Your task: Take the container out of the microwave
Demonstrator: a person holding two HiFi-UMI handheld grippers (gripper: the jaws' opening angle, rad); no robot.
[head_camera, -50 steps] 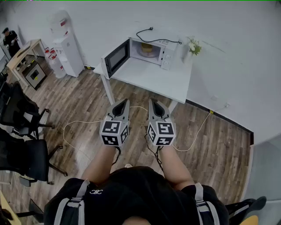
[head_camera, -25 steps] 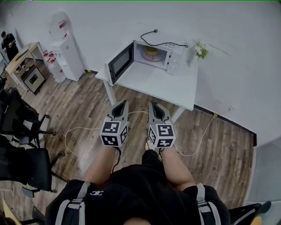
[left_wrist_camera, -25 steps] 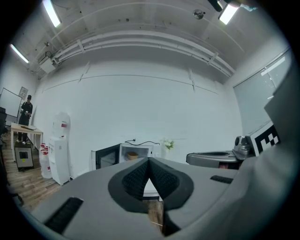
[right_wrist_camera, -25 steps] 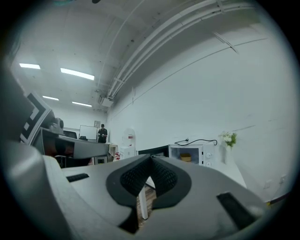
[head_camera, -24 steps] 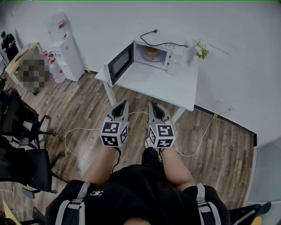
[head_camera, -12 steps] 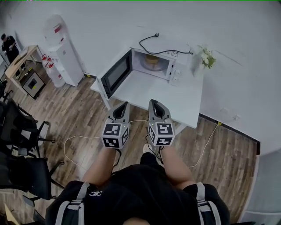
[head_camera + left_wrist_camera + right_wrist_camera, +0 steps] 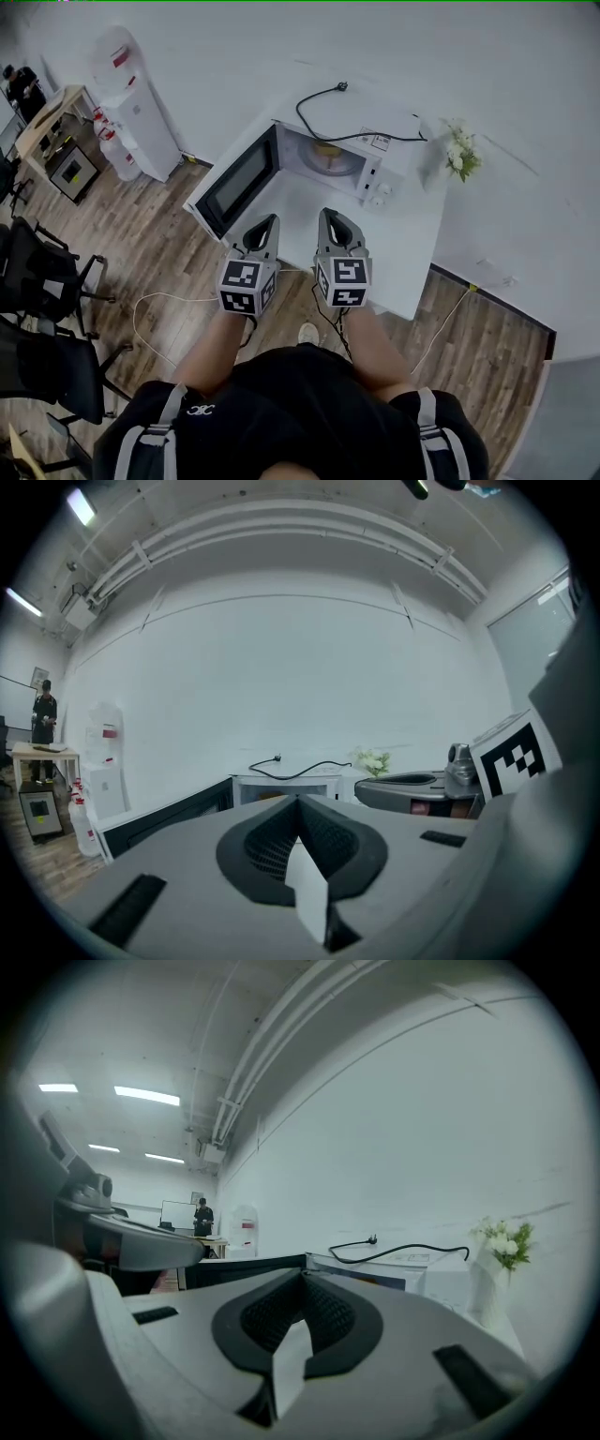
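1. Container [image 7: 327,153] is seen inside the open cavity of the microwave [image 7: 380,155], as a pale yellowish shape on the turntable. Finer detail cannot be made out.
2. The microwave is set at the far part of the white surface [image 7: 412,258], close to the wall [image 7: 487,56]. Its door [image 7: 234,183] is swung wide to the left and overhangs the surface's left edge.
3. A black cord [image 7: 361,134] is draped over the microwave's top, with its plug lying free toward the wall. A vase of white flowers [image 7: 461,155] is placed just right of the microwave.
4. The left tool [image 7: 265,221] and the right tool [image 7: 330,217] are held side by side over the near part of the surface. They are pointed at the microwave and are well apart from the container. Both are clenched, jaws together, with nothing gripped.
5. A bare white stretch of surface lies between the tools and the cavity. It is bounded by the door on the left and the vase on the right.
6. Wooden floor [image 7: 141,253] is spread around the surface, and a thin white cable [image 7: 150,298] is looped on it beside the person's legs.
7. Farther left, a water dispenser [image 7: 141,108] is stood against the wall, with a small desk [image 7: 52,117] beyond it. Black chairs [image 7: 42,281] are grouped at the left edge of the head view.
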